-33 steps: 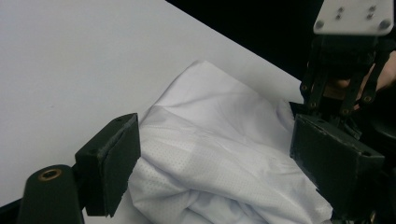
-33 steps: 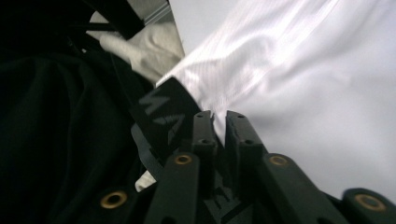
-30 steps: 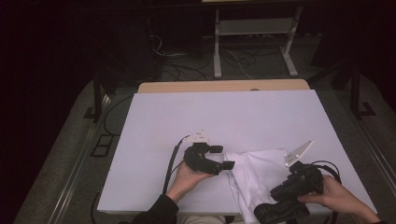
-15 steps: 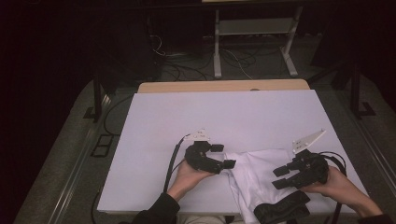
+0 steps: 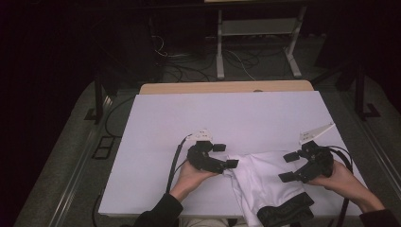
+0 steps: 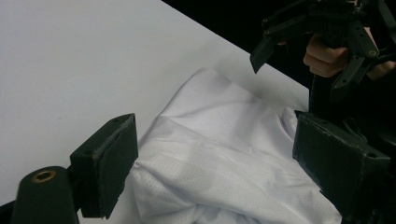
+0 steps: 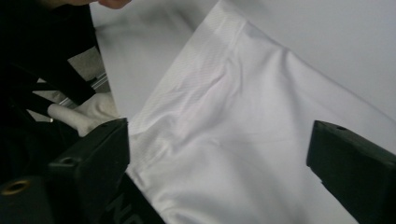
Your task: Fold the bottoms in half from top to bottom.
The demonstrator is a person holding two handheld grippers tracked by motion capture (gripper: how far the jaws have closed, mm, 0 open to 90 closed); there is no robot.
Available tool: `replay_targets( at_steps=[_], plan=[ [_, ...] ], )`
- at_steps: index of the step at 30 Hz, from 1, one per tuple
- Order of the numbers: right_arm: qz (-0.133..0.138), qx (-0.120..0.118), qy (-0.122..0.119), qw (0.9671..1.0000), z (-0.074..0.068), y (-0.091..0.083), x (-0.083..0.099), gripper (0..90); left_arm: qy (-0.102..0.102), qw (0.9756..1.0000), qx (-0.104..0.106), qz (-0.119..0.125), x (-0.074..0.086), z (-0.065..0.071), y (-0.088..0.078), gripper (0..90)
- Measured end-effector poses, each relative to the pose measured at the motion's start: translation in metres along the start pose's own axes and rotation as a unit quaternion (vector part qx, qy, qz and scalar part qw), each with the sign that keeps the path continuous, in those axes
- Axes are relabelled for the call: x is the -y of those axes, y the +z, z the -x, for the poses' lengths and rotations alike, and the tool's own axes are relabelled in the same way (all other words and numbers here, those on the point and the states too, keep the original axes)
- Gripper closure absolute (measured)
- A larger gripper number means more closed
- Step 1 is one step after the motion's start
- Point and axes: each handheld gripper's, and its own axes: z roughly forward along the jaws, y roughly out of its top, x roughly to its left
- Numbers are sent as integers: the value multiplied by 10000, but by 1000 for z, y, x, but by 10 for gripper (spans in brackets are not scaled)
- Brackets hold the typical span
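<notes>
Both tongs stand wide: left tongs (image 5: 226,156) straddle the white garment (image 5: 265,182) on the table (image 5: 236,118); right tongs (image 5: 289,167), just opened, hover above it, its mesh weave evident up close.

You had one white garment (image 5: 265,182) with one black waistband (image 5: 285,213), one worktop (image 5: 227,118), and two tools: left tool (image 5: 224,156), right tool (image 5: 287,167).

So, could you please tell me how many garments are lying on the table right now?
1. A single white garment lies at the table's near edge, between the left gripper and the right gripper; part of it hangs over the edge, hidden.
</notes>
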Motion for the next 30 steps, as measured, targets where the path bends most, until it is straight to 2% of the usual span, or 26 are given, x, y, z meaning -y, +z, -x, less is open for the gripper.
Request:
replay_targets(
  at_steps=[9, 17, 24, 30],
  plan=[
    [291, 168, 199, 9992, 23, -3, -1, 13, -120, 9999, -96, 2, 0, -9, 4, 132],
    [358, 329, 290, 9984, 40, -2, -2, 14, -211, 9995, -211, -52, 1, -19, 9, 131],
    [247, 459, 449, 9976, 58, 6, -2, 20, -275, 9994, -194, -123, 3, -21, 16, 131],
    [86, 667, 508, 9964, 72, 14, 0, 69, -344, 9989, -256, -212, 4, -26, 22, 131]
  ],
)
